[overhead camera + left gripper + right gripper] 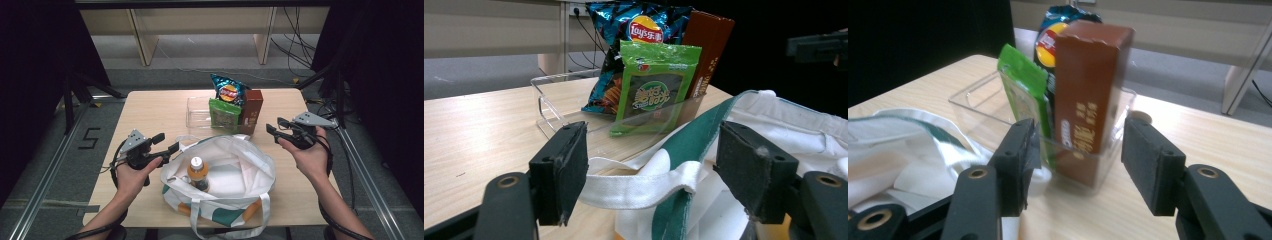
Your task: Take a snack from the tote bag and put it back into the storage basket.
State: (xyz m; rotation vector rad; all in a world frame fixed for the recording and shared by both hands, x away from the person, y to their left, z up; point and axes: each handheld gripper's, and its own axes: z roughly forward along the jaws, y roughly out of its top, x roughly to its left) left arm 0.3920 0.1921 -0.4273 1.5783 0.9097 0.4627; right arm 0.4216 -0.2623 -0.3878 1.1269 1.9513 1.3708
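High view: the right gripper (274, 131) hovers with its jaws half open and empty, just right of the brown box (252, 111) standing in the clear tray (197, 114) at the far middle of the worktop (150, 110). Left gripper (169, 143), jaws open, straddles the tote bag's (235, 165) white handle (634, 187).

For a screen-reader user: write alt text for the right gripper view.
The right gripper, its black jaws open, faces a brown box standing upright in a clear plastic tray on a wooden table. A green snack packet and a blue chip bag stand beside and behind the box; a white tote bag lies at the left.
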